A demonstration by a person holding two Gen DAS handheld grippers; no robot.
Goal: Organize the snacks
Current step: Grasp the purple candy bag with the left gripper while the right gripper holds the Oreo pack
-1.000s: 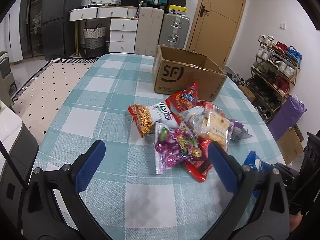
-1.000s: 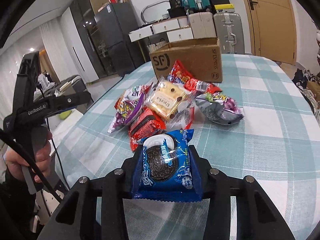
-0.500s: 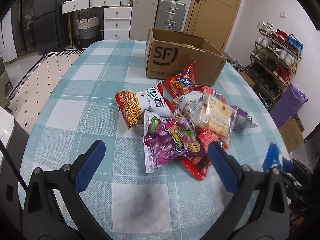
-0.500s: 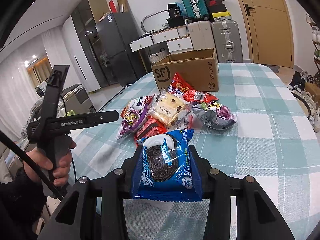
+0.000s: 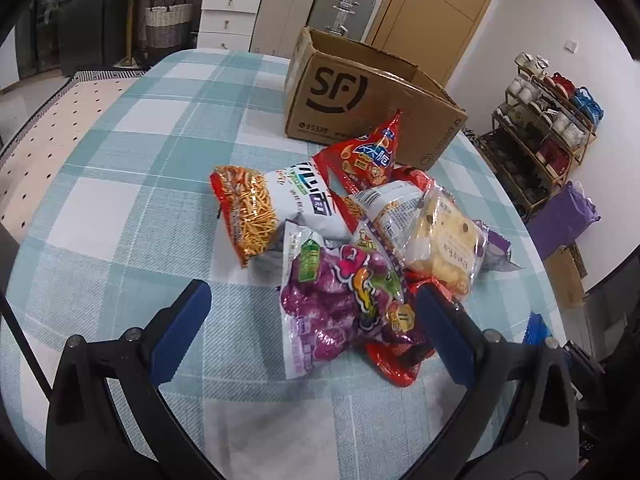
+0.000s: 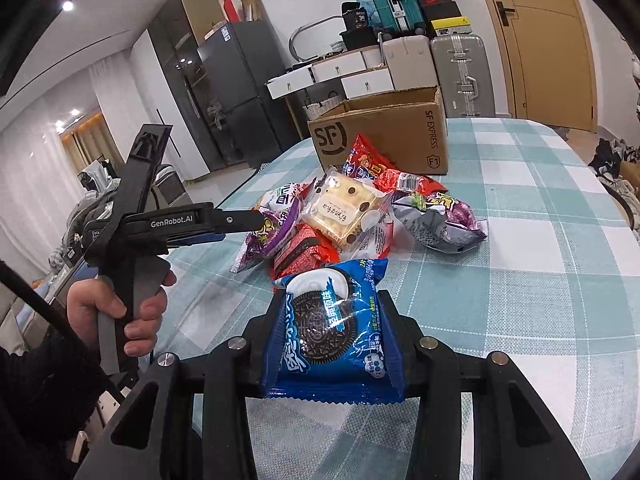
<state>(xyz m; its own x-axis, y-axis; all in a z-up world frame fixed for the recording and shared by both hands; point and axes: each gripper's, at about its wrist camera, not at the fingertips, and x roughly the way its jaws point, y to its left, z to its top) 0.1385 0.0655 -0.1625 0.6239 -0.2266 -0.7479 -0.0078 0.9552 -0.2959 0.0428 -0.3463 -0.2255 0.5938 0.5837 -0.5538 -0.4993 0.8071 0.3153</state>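
Blue pads mark the left gripper point(image 5: 310, 326), which hangs wide apart and empty over the near side of the snack pile, its right finger just beside the purple bag point(image 5: 340, 304). Going left to right across the checked surface point(image 5: 120, 184), the pile runs from the noodle bag point(image 5: 256, 216) through the purple bag and the red chip bag point(image 5: 366, 160) to the cake packet point(image 5: 444, 244), with a red wrapper point(image 5: 394, 364) poking out underneath. All of it lies heaped mid-surface, and the cardboard box point(image 5: 360, 96) stands open-topped just behind it toward the far edge.

On the right, the right gripper point(image 6: 332, 340) is clamped narrowly on the cookie pack point(image 6: 332, 320), holding it upright above the near edge, well short of the box.

By my reading the step in hand is sorting the pile into the box: one pack is already lifted, and the left gripper is lining up for a second pick. Next, the left gripper needs to drop onto the purple bag, straddle a graspable fold and close without dragging its neighbours. The cookie pack needs carrying over the pile and releasing inside the box walls. Crinkly, air-filled bags may slip, so a grip near a seam looks safest.
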